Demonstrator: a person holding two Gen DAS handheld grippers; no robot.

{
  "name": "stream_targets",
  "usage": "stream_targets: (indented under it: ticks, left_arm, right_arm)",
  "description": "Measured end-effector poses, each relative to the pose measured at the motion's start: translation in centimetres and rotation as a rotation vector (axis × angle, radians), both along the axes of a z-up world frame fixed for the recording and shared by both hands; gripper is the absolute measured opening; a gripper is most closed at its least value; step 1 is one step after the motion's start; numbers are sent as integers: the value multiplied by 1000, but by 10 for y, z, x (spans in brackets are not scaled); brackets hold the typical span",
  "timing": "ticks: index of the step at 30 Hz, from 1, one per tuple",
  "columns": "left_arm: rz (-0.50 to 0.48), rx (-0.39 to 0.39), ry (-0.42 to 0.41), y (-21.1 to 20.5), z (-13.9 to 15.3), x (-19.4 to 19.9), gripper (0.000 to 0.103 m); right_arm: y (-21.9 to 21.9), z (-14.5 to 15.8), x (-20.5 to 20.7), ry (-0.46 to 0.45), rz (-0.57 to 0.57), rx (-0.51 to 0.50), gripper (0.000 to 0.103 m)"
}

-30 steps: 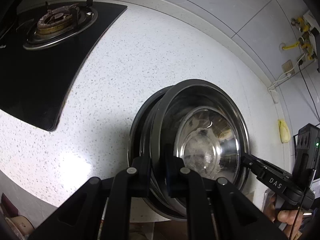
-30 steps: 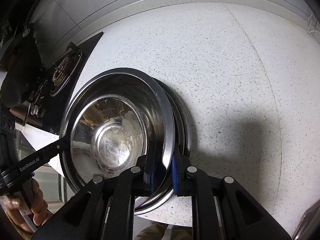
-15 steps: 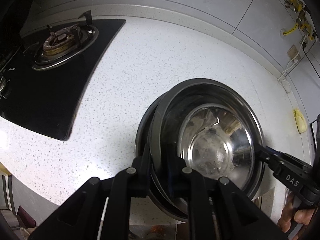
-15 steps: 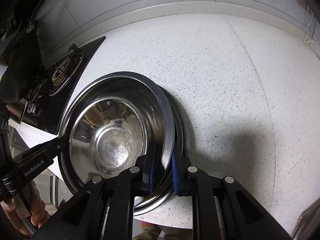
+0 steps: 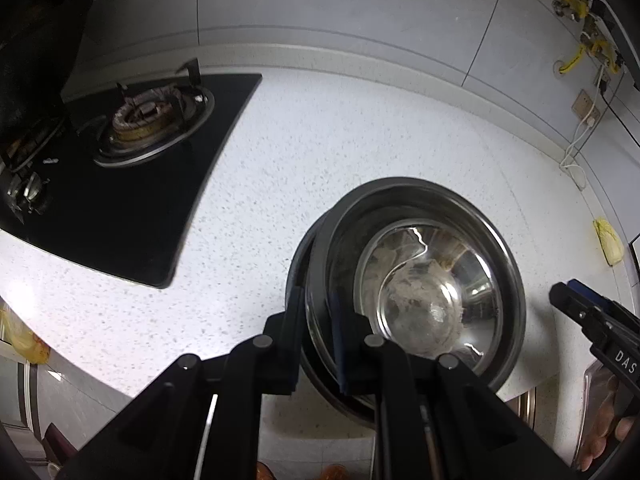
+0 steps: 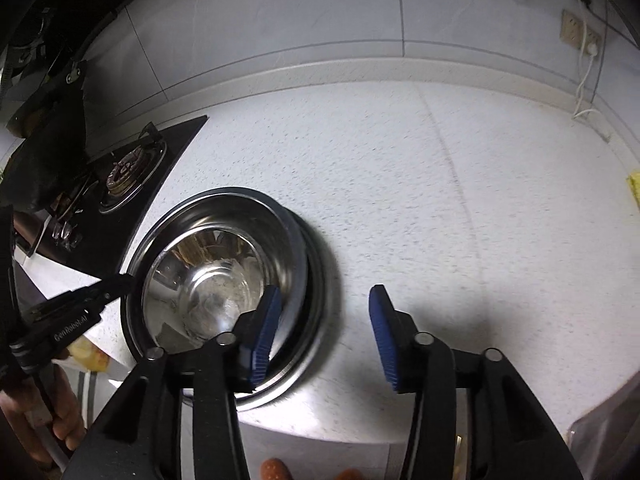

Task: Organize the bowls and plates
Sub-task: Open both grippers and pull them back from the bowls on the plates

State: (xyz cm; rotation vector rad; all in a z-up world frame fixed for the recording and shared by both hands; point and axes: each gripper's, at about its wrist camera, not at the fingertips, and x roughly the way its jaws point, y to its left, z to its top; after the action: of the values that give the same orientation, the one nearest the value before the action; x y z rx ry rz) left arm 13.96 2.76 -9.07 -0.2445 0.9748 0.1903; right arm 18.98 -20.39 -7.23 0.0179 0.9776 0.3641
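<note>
Closest in, left gripper (image 5: 318, 334): black fingers drawn near together and clamped on the rim of the steel bowl (image 5: 424, 280), one finger outside the wall, the other inside it. Right gripper (image 6: 322, 330): blue-padded fingers (image 6: 264, 332) stand apart, having just been opening; the inner pad hangs over the bowl's right rim, the outer pad over bare counter, and neither presses on metal. Steel bowl: shiny, upright, nested in a second, wider steel dish (image 5: 298, 280), whose dark rim shows as a crescent on the bowl's left side in the left wrist view and on its right side in the right wrist view. Whether more pieces lie beneath cannot be told. Stack position: near the front edge of the white speckled countertop (image 5: 320, 140). Left of the stack, well apart: black glass hob (image 5: 120, 208) with one gas burner (image 5: 154, 124) and a control knob (image 5: 26, 190). Behind the counter: grey tiled wall (image 5: 360, 4) carrying a socket (image 5: 586, 106) with a white cable (image 5: 572, 152), and a yellow-fitted pipe valve (image 5: 580, 32) higher up. Far right of the counter: a small yellow object (image 5: 608, 240), kind unclear. Lower corners of both views: part of a hand (image 6: 44, 412) on the opposite gripper's handle.
</note>
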Motion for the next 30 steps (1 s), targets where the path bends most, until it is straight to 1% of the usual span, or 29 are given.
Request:
stream_targets:
  ticks: [5,7,9,14,16,20,21,22,23,24,25,26,28,30]
  left_arm:
    - [-17,1,-42,-5,17,-13,14]
    - [-22,0,-52,-6,22,-17,14]
    - [-28,7,-62,-8,28,-22,14]
    - [-43,18,-106,-13,46,-35,14]
    - [-44,30,-123,-13,52,-40,14]
    - [-56,51,-154,-16,65,-52,14]
    - [-58,52,-156,-16,68,-54,14]
    - [-62,56,-158,-16,69,-56,16]
    - [-65,63,-162,-17,71,-58,28]
    - [-67,68,-170,-18,73,-61,38]
    - [-71,68,-171,-20,76,-64,42]
    - [-77,64,-169,-21,77,-66,48]
    - [-92,55,-173,-22,79,-70,48]
    - [-103,74,-178,-25,81,-75,51]
  right_arm:
    - [-13,13,-13,-42,-22,-12,53]
    - [-21,17,-17,-50,-33,-6,60]
    - [-26,19,-21,-50,-37,2,61]
    - [-40,26,-32,-64,-40,25,68]
    - [-47,30,-38,-71,-39,45,74]
    - [-57,37,-49,-89,-42,58,81]
    - [-60,39,-53,-93,-45,60,86]
    - [-64,41,-57,-99,-43,68,92]
    - [-67,44,-60,-106,-41,73,95]
    - [-68,46,-64,-114,-43,71,99]
    - [-70,49,-68,-126,-45,72,102]
    - [-72,51,-71,-130,-44,73,102]
    - [-73,54,-76,-136,-46,68,102]
    - [-75,57,-82,-150,-57,54,102]
